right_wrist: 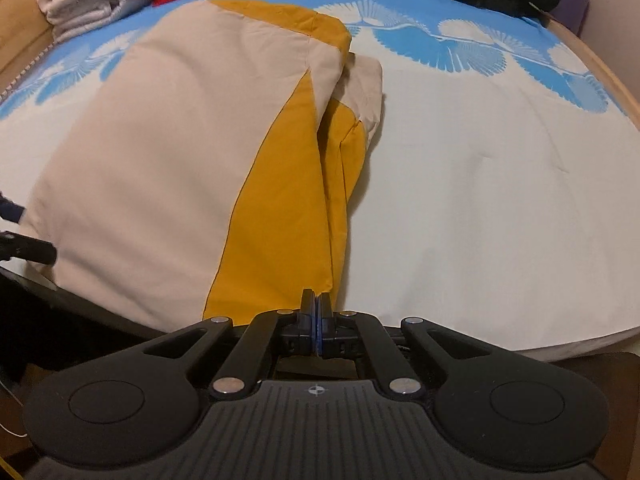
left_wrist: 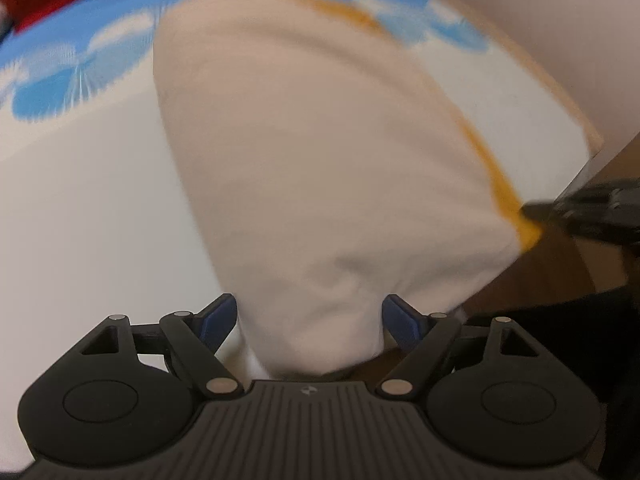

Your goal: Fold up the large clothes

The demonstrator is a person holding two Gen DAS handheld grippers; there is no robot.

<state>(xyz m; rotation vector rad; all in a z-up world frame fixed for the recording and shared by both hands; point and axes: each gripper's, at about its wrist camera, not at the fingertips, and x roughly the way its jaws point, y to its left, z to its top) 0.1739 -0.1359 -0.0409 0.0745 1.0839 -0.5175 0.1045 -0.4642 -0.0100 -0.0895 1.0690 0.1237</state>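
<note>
Left wrist view is heavily motion-blurred: the garment (left_wrist: 320, 160) and the sheet's (left_wrist: 80, 200) blue print smear toward 12 o'clock, only the gripper body at 6 stays sharp. Right wrist view is crisp, soft warm indoor light, even, no glare, faint shadows in the garment (right_wrist: 160, 140) folds. Both show strong fisheye bending, bed edge curving at 3 and 9 o'clock, corners dim.

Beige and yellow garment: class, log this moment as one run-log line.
garment: beige/yellow, folded on bed | left gripper: open, fabric between fingers | right gripper: shut at yellow edge
</note>
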